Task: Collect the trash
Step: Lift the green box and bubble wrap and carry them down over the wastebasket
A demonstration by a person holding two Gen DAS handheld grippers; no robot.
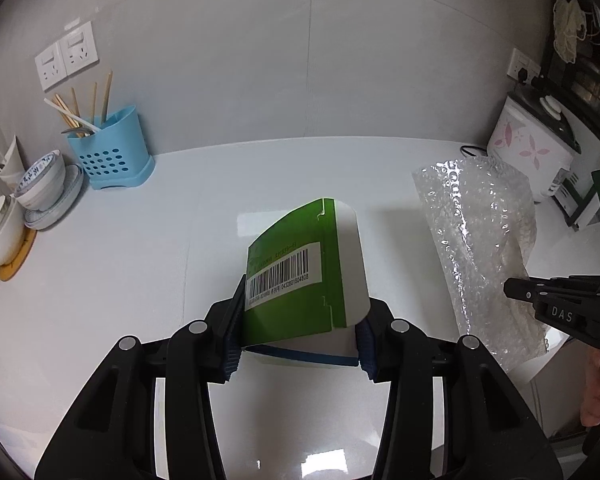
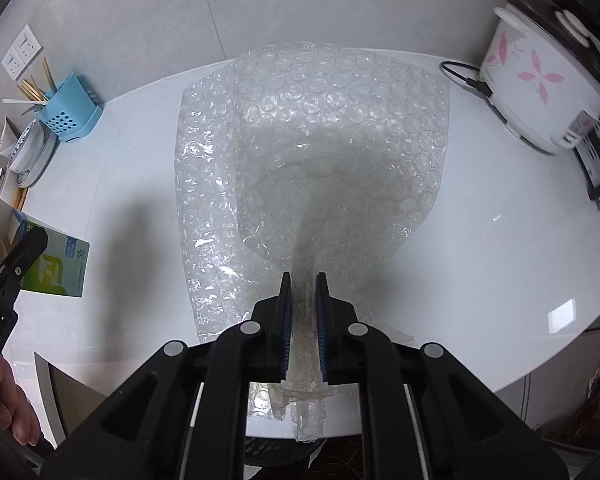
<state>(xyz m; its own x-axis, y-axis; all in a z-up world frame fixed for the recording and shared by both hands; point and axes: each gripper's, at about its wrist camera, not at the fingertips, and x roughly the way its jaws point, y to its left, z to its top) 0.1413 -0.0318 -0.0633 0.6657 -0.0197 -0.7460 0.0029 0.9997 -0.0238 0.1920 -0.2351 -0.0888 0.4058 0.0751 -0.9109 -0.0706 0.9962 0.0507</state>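
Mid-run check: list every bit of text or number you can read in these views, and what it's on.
"DAS": right gripper body, left wrist view.
"GenRobot.AI": left gripper arm, right wrist view.
Barcode sticker on the green box: digits roughly "043260160480", too blurred to confirm.
Other box print: unreadable.
Bubble wrap: none.

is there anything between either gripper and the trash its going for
No. The left gripper is already shut on the green box, and the right gripper is already shut on the bubble wrap. No bin is in view.
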